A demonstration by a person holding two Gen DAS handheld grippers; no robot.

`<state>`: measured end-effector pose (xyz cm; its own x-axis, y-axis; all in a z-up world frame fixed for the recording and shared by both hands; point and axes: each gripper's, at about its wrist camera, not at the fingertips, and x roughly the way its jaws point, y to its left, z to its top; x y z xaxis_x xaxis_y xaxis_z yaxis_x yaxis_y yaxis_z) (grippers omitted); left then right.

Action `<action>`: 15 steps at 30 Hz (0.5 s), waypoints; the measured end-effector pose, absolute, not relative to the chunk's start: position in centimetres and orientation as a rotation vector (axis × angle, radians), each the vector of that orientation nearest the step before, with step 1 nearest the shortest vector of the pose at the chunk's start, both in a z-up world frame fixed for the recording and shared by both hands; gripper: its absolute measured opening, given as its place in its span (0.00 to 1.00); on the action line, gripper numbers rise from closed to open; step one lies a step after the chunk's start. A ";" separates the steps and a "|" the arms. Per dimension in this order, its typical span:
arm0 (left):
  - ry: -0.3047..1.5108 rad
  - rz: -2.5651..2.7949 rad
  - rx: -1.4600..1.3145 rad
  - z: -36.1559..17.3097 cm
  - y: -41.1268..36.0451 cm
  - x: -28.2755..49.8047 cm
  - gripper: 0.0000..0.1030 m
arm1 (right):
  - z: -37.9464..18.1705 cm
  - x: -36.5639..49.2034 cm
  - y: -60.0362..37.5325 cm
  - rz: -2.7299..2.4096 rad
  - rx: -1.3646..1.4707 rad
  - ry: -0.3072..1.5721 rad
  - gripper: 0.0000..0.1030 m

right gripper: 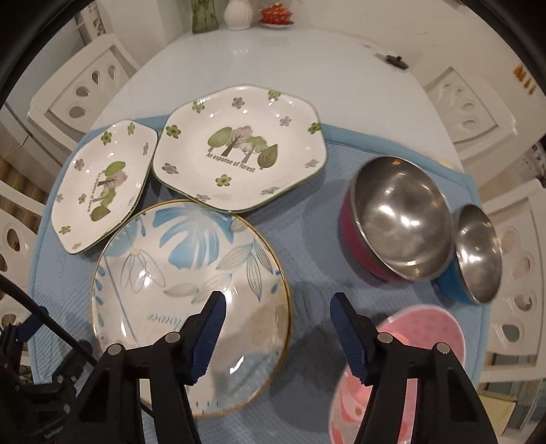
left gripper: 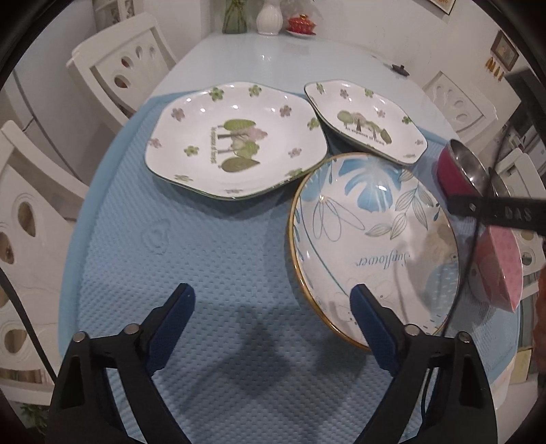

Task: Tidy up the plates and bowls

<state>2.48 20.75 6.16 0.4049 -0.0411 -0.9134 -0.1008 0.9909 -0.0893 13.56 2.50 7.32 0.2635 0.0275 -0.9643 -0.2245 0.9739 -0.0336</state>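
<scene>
On a blue mat [right gripper: 307, 232] lie two white hexagonal forest plates, a left one [right gripper: 102, 184] [left gripper: 235, 140] and a right one [right gripper: 239, 150] [left gripper: 367, 119], and a round blue-leaf Sunflower plate [right gripper: 191, 252] [left gripper: 372, 239]. A red steel bowl [right gripper: 396, 222] [left gripper: 457, 170], a blue steel bowl [right gripper: 477, 256] and a pink bowl [right gripper: 409, 341] [left gripper: 501, 269] sit at the right. My left gripper [left gripper: 273, 300] is open and empty above the mat. My right gripper [right gripper: 276, 307] is open and empty between the Sunflower plate and the pink bowl.
The mat lies on a pale table [right gripper: 273, 61] ringed by white chairs [left gripper: 119, 65] [right gripper: 477, 112]. A green vase [left gripper: 234, 17], a white vase [left gripper: 269, 17] and a red pot [left gripper: 301, 24] stand at the far end. A small dark object [right gripper: 396, 61] lies at the far right.
</scene>
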 end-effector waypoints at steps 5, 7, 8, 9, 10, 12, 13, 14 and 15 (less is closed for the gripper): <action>1.171 0.037 -0.144 5.4 20.7 3.0 0.85 | 5.4 15.6 3.5 0.189 -0.208 1.345 0.60; 1.175 0.040 -0.147 5.1 20.8 3.3 0.83 | 4.6 16.2 3.5 0.193 -0.207 1.368 0.60; 1.179 0.038 -0.149 4.9 20.8 3.4 0.80 | 4.2 16.4 3.5 0.194 -0.204 1.376 0.60; 1.184 0.035 -0.151 4.7 20.8 3.5 0.78 | 3.9 16.6 3.5 0.196 -0.202 1.384 0.60; 1.188 0.034 -0.151 4.5 20.8 3.6 0.77 | 3.6 16.8 3.5 0.199 -0.200 1.392 0.60; 1.198 0.028 -0.156 4.1 20.8 3.9 0.68 | 3.1 17.2 3.6 0.208 -0.197 1.402 0.60; 1.204 0.022 -0.163 3.8 20.8 4.1 0.66 | 2.9 17.3 3.6 0.210 -0.198 1.405 0.60; 1.212 0.012 -0.176 3.5 20.9 4.2 0.59 | 2.7 17.4 3.6 0.211 -0.201 1.407 0.60; 1.219 0.005 -0.186 3.3 20.9 4.4 0.53 | 2.6 17.6 3.6 0.213 -0.203 1.410 0.60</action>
<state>4.36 20.95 3.34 0.3460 -0.0960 -0.9333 -0.1033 0.9848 -0.1395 17.58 3.63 2.56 0.1473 0.0265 -0.9887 -0.2662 0.9638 -0.0138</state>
